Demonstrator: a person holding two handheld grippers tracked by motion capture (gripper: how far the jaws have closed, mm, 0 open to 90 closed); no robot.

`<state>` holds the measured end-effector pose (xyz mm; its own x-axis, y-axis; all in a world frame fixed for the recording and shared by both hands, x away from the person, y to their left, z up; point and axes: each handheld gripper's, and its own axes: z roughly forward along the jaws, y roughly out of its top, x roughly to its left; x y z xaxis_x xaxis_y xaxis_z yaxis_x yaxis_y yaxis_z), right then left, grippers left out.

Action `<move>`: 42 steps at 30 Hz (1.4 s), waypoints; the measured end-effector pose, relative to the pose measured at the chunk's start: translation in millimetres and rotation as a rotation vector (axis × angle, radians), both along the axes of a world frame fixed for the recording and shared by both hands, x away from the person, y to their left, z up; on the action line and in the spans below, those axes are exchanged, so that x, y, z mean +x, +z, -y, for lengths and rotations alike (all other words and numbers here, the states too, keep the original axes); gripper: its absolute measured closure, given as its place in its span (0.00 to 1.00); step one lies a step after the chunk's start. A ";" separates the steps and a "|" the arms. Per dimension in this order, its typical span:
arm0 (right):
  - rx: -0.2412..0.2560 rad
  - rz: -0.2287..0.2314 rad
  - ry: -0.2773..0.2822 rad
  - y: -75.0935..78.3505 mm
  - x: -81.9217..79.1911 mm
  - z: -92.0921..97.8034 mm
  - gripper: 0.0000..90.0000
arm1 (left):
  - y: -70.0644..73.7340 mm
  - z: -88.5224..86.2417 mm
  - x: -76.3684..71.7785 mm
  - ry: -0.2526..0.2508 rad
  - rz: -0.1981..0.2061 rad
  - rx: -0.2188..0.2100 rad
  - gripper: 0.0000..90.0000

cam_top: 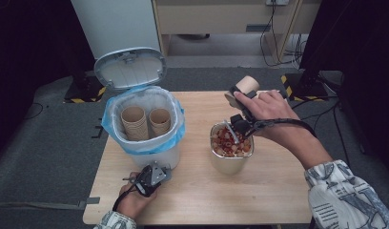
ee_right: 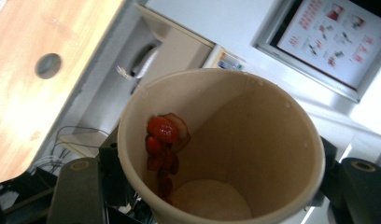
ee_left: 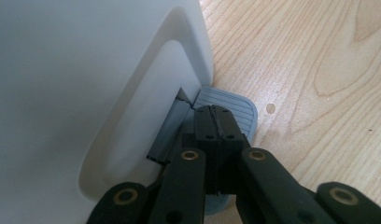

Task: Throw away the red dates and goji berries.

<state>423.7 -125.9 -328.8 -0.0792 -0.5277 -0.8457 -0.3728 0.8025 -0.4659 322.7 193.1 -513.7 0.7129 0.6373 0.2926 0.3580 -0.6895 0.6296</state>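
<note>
Paper cup (ee_right: 226, 149) clamped in right claw (cam_top: 241, 98) — tipped sideways.

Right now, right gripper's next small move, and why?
Probably carry the paper cup left over the open bin and drop it: only a few red scraps cling inside, the left gripper presses the pedal, and two cups already lie inside.

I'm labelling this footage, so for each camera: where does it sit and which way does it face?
High view: above the table's near side, looking forward and down at the pedal bin and metal tin; both forearms show.
Left gripper view: on the left tongs, closed tips on the bin's pedal.
Right gripper view: on the right tongs, looking into the paper cup they clamp.
Shared: the cup also shows in the high view.
</note>
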 end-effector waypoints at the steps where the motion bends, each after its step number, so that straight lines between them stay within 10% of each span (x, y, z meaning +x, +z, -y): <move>1: -0.054 -0.014 0.015 -7.4 -1.5 -1.6 0.36 | 0.0 0.0 0.0 0.000 0.000 0.000 0.99; 8: -0.070 -0.036 0.022 -17.2 -2.8 -2.5 0.36 | 0.0 0.0 0.0 0.001 -0.001 -0.001 0.99; 13: 0.091 -0.070 -0.011 -4.5 0.8 1.6 0.36 | -0.2 0.1 -0.1 0.001 0.002 -0.002 0.99; 24: 0.169 -0.095 -0.049 0.5 10.6 6.4 0.35 | -0.1 -0.1 0.0 0.000 0.001 -0.002 0.99; 42: 0.495 -0.249 -0.107 -0.2 31.8 18.3 0.35 | -0.5 0.0 -0.1 0.002 0.001 -0.009 0.99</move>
<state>455.5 -144.2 -329.0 -0.3396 -0.0511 -0.9392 -0.3279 0.9423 0.0673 322.5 193.1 -514.2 0.7113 0.6413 0.2877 0.3583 -0.6830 0.6365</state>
